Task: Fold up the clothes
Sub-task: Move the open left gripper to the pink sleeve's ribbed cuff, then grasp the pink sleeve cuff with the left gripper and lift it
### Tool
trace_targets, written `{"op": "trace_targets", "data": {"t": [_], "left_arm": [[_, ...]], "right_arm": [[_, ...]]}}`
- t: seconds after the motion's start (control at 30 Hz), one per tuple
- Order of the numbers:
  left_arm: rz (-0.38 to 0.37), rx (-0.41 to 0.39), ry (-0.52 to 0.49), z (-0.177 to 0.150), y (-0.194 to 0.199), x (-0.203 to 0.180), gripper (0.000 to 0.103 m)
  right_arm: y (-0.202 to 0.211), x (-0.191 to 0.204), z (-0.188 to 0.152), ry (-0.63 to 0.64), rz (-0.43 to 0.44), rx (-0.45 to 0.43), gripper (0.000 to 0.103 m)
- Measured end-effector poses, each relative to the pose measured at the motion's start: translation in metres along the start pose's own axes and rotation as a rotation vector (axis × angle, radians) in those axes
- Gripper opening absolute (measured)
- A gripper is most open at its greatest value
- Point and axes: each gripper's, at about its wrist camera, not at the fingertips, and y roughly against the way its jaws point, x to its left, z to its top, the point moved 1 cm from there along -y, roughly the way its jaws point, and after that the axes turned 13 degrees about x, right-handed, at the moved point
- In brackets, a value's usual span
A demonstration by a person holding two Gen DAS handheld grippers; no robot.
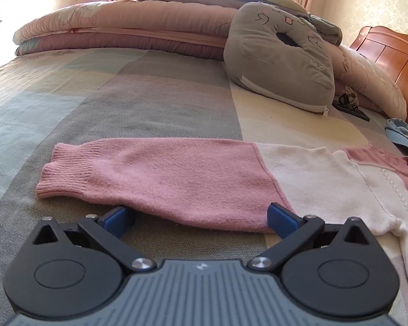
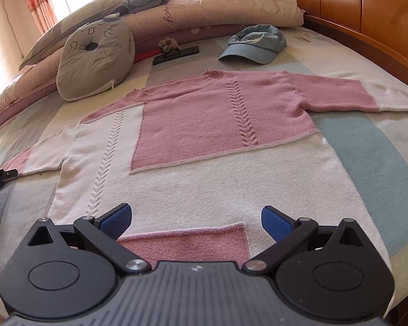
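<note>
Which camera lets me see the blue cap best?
The right wrist view. There the blue cap lies whole on the bed beyond the sweater, brim and crown both clear. In the left wrist view only a piece of it peeks in at the right edge, near the wooden headboard.

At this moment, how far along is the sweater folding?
Done: the sweater lies spread flat on the bed, both sleeves out. In hand: nothing gripped; the left tongs sit open at the pink sleeve, and the right tongs are open over the hem. Left: every fold.
</note>
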Motion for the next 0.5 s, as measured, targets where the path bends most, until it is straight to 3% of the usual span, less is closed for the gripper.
{"op": "trace_targets", "data": {"t": [0.5], "left_arm": [[-0.116,-0.082,0.154,0.027,-0.012,0.009,0.102]], "right_arm": [[-0.002,0.000,-0.001,-0.015,-0.016,0.003,0.103]]}}
